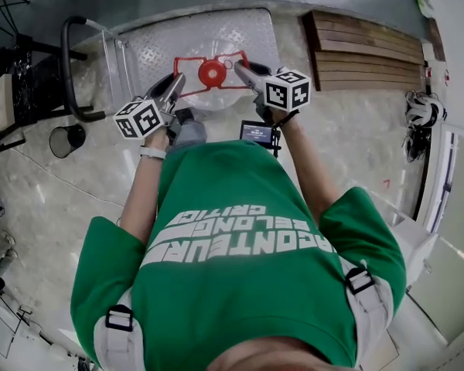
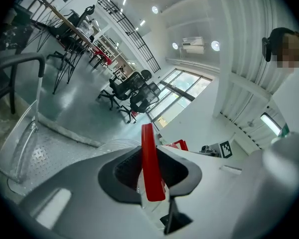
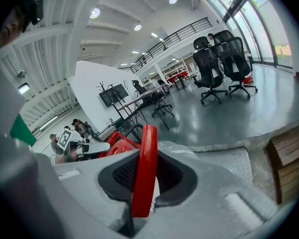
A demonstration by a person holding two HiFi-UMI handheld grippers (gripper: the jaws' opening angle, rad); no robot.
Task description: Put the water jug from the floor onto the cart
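The water jug (image 1: pixel 210 91) is clear, with a red cap (image 1: pixel 212 73) and a red handle frame (image 1: pixel 187 57). In the head view it is over the cart's metal tread-plate deck (image 1: pixel 158 41); I cannot tell whether it rests on it. My left gripper (image 1: pixel 179 79) is shut on the left side of the red frame, and its own view shows the red bar (image 2: pixel 148 158) clamped between the dark pads. My right gripper (image 1: pixel 241 66) is shut on the right side, with the red bar (image 3: pixel 145 163) pinched between its pads.
The cart's black push handle (image 1: pixel 68 68) stands at the left. A black bin (image 1: pixel 66 139) sits on the floor beside it. Wooden slats (image 1: pixel 367 49) lie to the right of the cart. A small screen (image 1: pixel 257 132) hangs below my right hand. Office chairs (image 3: pixel 222 59) stand farther off.
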